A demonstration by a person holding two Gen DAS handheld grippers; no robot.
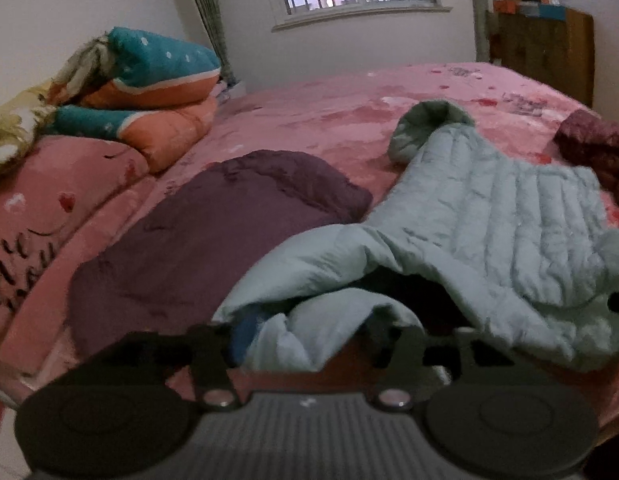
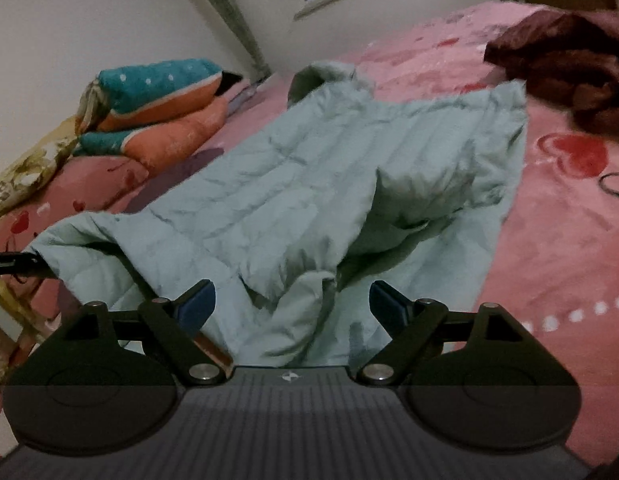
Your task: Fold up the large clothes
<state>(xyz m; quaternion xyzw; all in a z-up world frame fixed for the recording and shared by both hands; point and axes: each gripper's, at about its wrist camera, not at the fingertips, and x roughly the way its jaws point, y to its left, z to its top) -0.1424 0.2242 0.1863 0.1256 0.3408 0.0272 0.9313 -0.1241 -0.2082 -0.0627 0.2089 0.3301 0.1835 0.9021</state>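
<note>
A pale green quilted jacket (image 1: 489, 216) lies spread on the pink bed (image 1: 329, 120), its collar end (image 1: 429, 128) pointing toward the window. In the left wrist view my left gripper (image 1: 313, 336) is at the jacket's near left corner. Its jaws stand apart, with a loose fold of the fabric lying between them. In the right wrist view the jacket (image 2: 309, 168) runs away from me. My right gripper (image 2: 291, 306) is wide open over the near hem. Its blue pads (image 2: 197, 304) sit either side of a rumpled fold without pressing on it.
A dark purple garment (image 1: 213, 240) lies flat left of the jacket. Folded teal and orange quilts (image 1: 157, 80) are stacked at the far left by the wall. A dark red garment (image 2: 569, 72) sits at the far right, with a black cord loop (image 2: 613, 184) nearer. A wooden cabinet (image 1: 549, 48) stands beyond the bed.
</note>
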